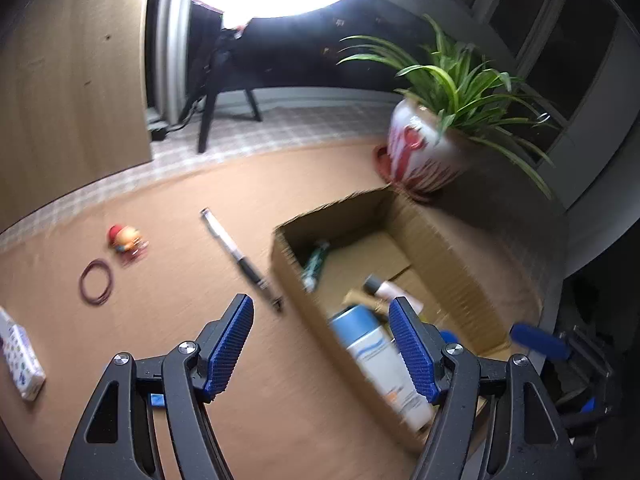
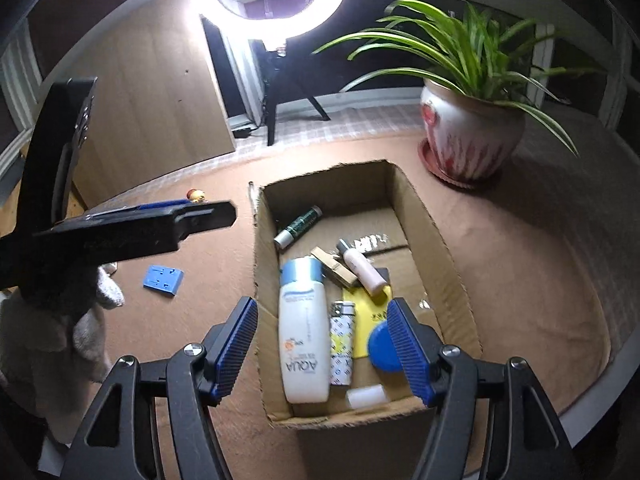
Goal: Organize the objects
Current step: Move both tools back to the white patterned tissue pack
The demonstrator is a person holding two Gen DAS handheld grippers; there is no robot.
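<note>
Filling up nicely: the cardboard box (image 2: 436,248) on the counter (image 2: 540,280) already holds the white bottle (image 2: 302,332), lighter (image 2: 342,346) and more. Left out: pen (image 1: 240,258), rubber band (image 1: 96,282), toy (image 1: 126,242). Both grippers' jaws gape, empty; plenty of open counter left of the box.

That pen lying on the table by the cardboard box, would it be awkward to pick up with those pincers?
Probably a little. The pen looks thin and round, so it may roll when nudged. It lies flat on the table, leaving little to get under. It seems stiff and light, and its dark grip section should slip less.
</note>
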